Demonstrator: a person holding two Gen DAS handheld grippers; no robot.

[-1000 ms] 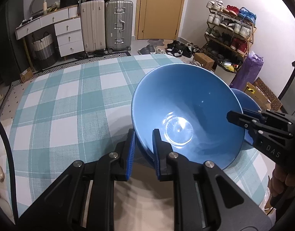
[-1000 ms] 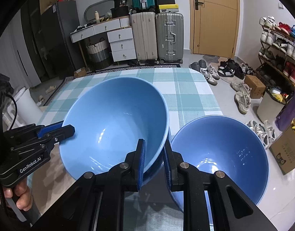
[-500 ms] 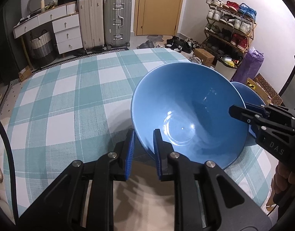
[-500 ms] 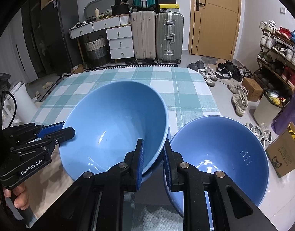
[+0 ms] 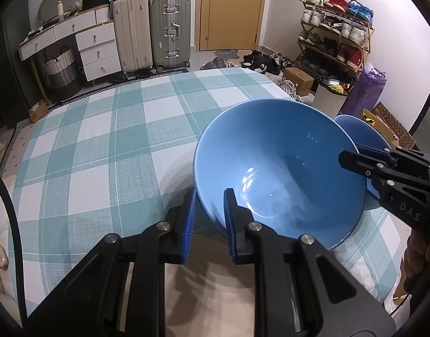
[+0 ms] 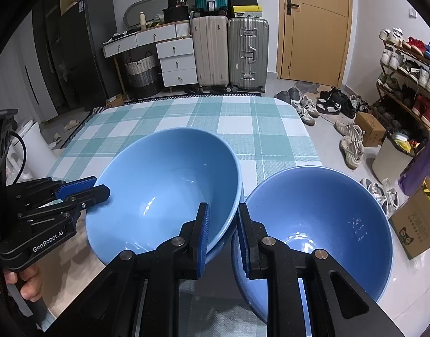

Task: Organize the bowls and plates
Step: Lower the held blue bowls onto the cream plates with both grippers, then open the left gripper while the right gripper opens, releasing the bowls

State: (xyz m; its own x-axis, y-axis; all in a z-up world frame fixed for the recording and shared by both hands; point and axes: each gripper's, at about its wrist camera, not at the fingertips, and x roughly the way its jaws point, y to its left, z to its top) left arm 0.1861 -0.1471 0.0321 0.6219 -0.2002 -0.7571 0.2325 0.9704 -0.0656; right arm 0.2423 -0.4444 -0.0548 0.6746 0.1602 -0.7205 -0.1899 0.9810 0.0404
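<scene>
My left gripper (image 5: pixel 208 205) has its jaws pinching the near rim of the big blue bowl (image 5: pixel 279 168), one pad outside the wall, one inside. My right gripper (image 6: pixel 222 224) pinches the same bowl's rim on the opposite side, inner pad inside the wall, outer pad in the gap next to the second blue bowl (image 6: pixel 316 224). So both grippers clamp one bowl from two sides. From the right wrist camera a darker blue edge shows under the held bowl's rim, maybe another bowl nested below, can't tell for sure. The second blue bowl sits just beside the held one on its right, rims nearly touching, at the bench (image 5: pixel 108 151) edge. Bench is covered with a teal and white checked cloth; bare wood strip near me. A person's fingers (image 6: pixel 29 283) wrap the left gripper's handle. Farther back on the floor: two suitcases (image 6: pixel 232 53), a white drawer unit (image 6: pixel 175 59), a woven basket (image 6: pixel 143 74), scattered shoes, a shoe rack (image 5: pixel 335 42) on the right, a wooden door (image 6: pixel 316 25).
</scene>
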